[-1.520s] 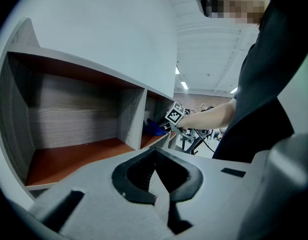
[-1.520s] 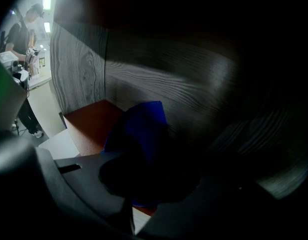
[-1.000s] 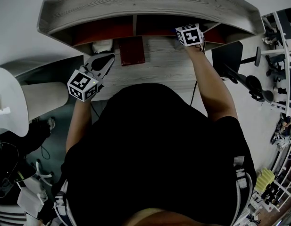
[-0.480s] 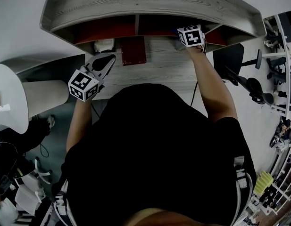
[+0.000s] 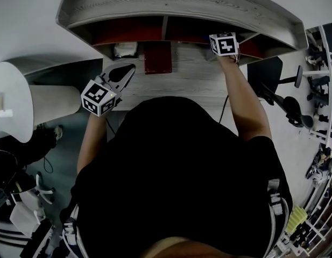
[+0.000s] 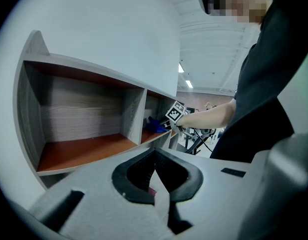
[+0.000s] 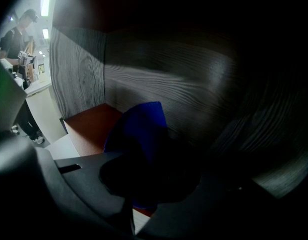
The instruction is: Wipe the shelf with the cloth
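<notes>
1. Inside the shelf's [image 5: 182,7] right-hand compartment, at about 1 o'clock from the person in the head view, the right gripper [image 7: 146,181] is reaching in. Its marker cube [image 5: 224,43] is showing just under the shelf's top board.
2. Its fingers are clamping a blue cloth [image 7: 139,126]. The cloth is bunching up on the compartment's red-brown floor, close to the grey wood-grain back wall.
3. At about 10 o'clock, the left gripper [image 6: 154,156] is hovering over the desk [image 5: 192,82], outside the shelf and well apart from the cloth. Its fingers are pressing together with nothing between them.
4. At 12 o'clock, between the two grippers, a dark red flat thing [image 5: 157,57] is lying on the desk, with its far edge near the shelf's central divider [image 5: 165,27]. A small whitish thing [image 5: 125,50] is sitting just beside it, at its 9 o'clock.
5. From the left gripper view, the camera is looking into the left compartment and its red-brown floor. Past the divider, at about 2 o'clock, the cloth and the right gripper's cube are showing in the right compartment.
</notes>
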The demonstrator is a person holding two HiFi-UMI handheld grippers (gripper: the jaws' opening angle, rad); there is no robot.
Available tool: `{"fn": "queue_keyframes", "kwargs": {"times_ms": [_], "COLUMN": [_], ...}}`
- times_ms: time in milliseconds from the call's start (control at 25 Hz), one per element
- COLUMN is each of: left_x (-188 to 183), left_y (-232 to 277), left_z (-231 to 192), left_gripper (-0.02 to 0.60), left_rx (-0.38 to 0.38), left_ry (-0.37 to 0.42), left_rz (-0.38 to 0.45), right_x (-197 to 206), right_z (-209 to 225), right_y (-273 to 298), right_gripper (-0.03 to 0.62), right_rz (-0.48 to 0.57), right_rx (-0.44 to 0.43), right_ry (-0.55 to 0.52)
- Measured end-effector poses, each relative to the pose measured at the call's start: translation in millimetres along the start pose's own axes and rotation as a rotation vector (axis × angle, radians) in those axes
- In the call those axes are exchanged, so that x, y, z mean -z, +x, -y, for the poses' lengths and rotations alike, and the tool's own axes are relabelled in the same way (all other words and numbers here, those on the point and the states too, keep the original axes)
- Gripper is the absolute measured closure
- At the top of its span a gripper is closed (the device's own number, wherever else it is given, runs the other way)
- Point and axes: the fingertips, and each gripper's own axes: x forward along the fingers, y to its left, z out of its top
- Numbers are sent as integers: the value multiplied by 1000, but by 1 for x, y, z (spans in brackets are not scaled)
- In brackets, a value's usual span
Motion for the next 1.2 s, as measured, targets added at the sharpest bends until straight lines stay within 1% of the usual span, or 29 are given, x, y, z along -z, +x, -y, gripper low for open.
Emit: {"fn": "queue_keyframes", "kwargs": {"times_ms": [240, 480, 760, 1000, 1200], "left_x": [6, 8, 11, 16, 20], "left_y": [-8, -13, -21, -21, -20], "left_z": [1, 8, 5, 10, 7], "left_gripper": [565, 565, 565, 565, 565], "left_rx": [-30, -38, -61, -53, -59], "left_ry": [-14, -14, -21, -30, -43], "left_rz": [-4, -8, -13, -27, -34], "right_x": [1, -5, -21, -38, -52], "right_z": [-2, -11, -38, -69, -91], "right_y": [3, 7, 17, 24, 29], "right_gripper": [526, 526, 526, 526, 526], "right_rz": [-16, -14, -5, 8, 29], "right_rx": [-6, -25, -66, -105, -131], "right_ry": [-6, -21, -48, -81, -105]}}
